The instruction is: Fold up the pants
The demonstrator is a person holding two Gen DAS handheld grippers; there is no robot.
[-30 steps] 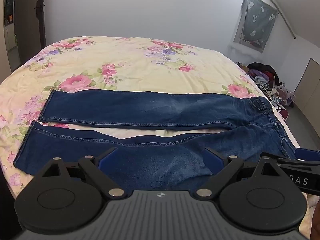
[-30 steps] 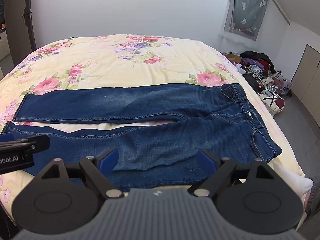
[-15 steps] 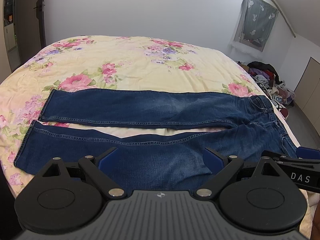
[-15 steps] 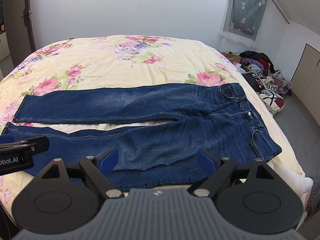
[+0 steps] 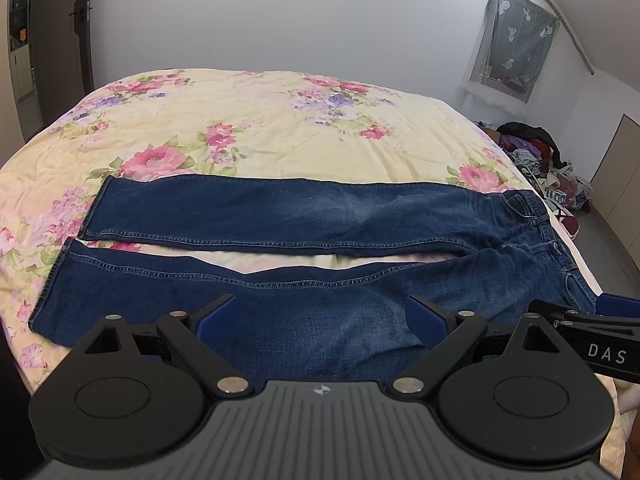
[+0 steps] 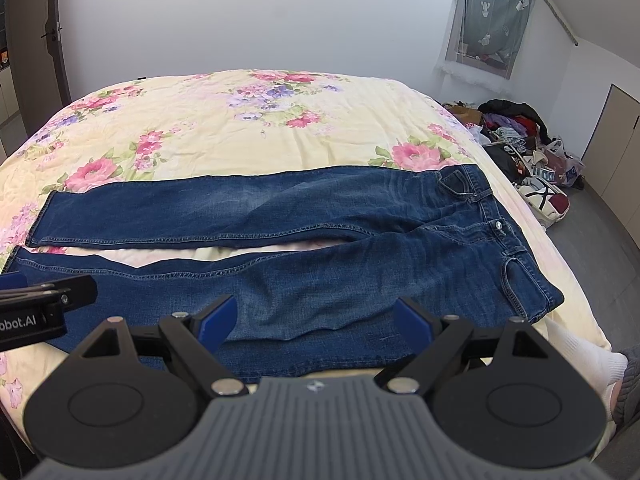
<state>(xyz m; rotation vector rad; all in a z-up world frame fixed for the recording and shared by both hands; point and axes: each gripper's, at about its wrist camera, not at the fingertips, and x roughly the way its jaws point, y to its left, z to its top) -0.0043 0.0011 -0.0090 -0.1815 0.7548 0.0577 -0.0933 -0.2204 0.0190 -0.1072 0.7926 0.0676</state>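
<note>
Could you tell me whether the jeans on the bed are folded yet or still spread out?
Spread out: the jeans lie flat on the bed, legs side by side, bedspread showing between them.

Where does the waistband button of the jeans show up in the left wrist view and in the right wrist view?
Left wrist view: the button sits at far right, mid-height, on the jeans.
Right wrist view: the button lies right of centre, about mid-height, nearer the middle than in the other view.
Shared landmark: the grey curtain on the wall, upper right in both.
</note>
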